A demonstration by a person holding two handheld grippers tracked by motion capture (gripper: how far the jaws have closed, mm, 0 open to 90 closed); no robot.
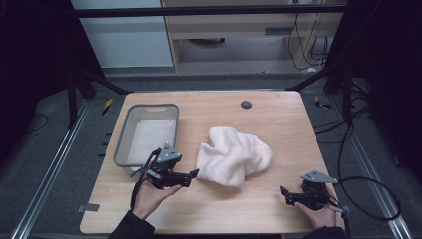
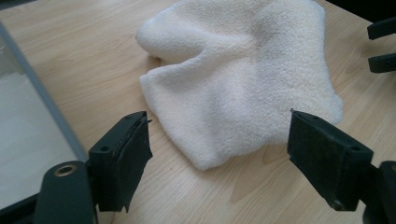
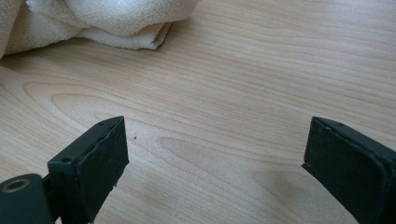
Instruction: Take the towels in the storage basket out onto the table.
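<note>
A crumpled cream towel (image 1: 234,154) lies in the middle of the wooden table (image 1: 268,119). My left gripper (image 1: 193,174) sits just left of the towel's near left edge, jaws open and pointing at it. In the left gripper view the towel (image 2: 238,79) spreads ahead of the left gripper (image 2: 219,144), its near corner between the open jaws but untouched. My right gripper (image 1: 282,191) rests open near the table's front right, apart from the towel. In the right gripper view the right gripper (image 3: 215,158) holds nothing, with the towel's edge (image 3: 93,23) farther off at the upper left.
A grey plastic bin (image 1: 130,135) stands at the table's left, just behind the left hand; its wall (image 2: 51,112) shows beside the left jaw. A dark round grommet (image 1: 246,104) sits near the far edge. Cables trail off the right side.
</note>
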